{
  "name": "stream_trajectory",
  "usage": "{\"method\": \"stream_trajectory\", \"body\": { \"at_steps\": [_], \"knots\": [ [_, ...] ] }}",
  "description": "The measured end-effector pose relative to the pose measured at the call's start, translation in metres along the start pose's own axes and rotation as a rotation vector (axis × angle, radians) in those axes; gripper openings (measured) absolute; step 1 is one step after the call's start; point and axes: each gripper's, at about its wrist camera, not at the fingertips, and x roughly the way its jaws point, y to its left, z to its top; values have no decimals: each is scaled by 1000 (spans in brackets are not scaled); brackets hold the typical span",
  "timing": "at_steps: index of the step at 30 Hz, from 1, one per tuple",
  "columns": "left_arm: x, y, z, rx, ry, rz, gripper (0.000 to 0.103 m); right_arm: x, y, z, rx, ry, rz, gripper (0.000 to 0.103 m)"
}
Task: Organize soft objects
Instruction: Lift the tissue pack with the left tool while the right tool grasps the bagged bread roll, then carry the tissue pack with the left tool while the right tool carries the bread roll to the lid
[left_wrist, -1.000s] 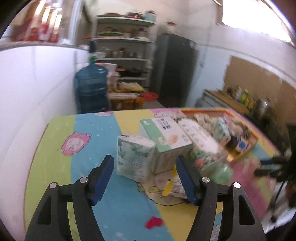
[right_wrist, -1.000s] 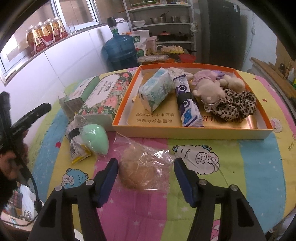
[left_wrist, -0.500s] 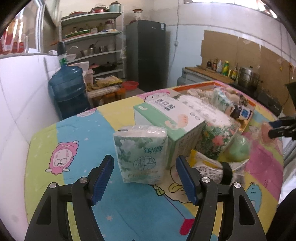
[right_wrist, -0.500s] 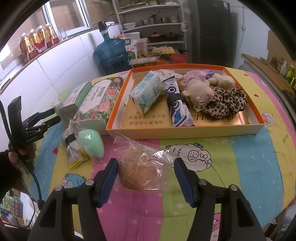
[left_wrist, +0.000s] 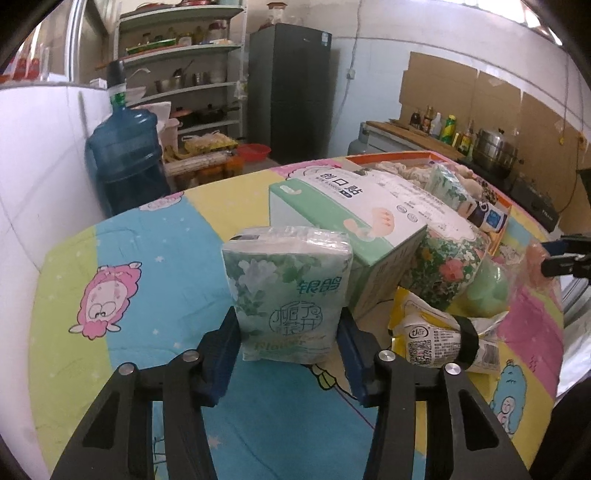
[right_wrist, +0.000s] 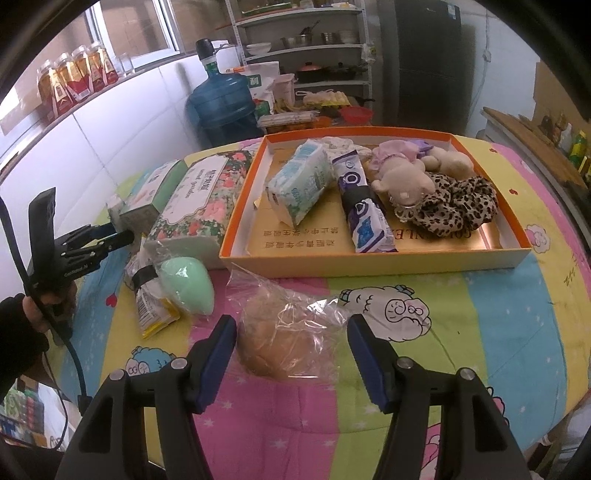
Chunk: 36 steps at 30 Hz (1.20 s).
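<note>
The left tool (left_wrist: 288, 332) had just been closing, and its blue pads now pressed both sides of the green floral tissue pack (left_wrist: 286, 291), which had earlier stood free ahead of wider jaws. The pack stood upright on the worktop (left_wrist: 147, 258), just beside a white-green box (left_wrist: 347, 218).

The right tool (right_wrist: 291, 343) hung unclenched around a bagged bun (right_wrist: 280, 343).

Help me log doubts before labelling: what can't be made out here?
- Right wrist view: tissue pack mostly hidden behind green box.
- Left wrist view: tray contents blocked by floral pack.
- Right wrist view: whether right tongs touch bagged bun, film blurs contact.
</note>
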Motion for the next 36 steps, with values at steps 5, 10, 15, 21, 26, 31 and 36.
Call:
{"method": "stream_trajectory", "body": {
  "at_steps": [5,10,15,21,26,31,36],
  "knots": [
    [-9,-1,-5,-7,-28,-3,48,0,1,0,1,0,3,63],
    [-25,-2,-10,-44,-58,10,48,-5,5,1,-3,-13,6,63],
    [-54,-8,-11,-86,-98,31,48,-13,9,3,-4,-38,14,63],
    [-93,-35,-2,-92,-144,41,48,-29,13,6,-2,-78,27,63],
    [-110,-58,10,-90,-165,21,48,-48,8,11,5,-131,23,63],
    [-117,-89,26,-78,-184,-16,48,-70,-2,14,11,-186,-1,63],
    [-114,-124,45,-49,-205,-50,48,-86,-18,16,15,-225,-34,63]
  ]
}}
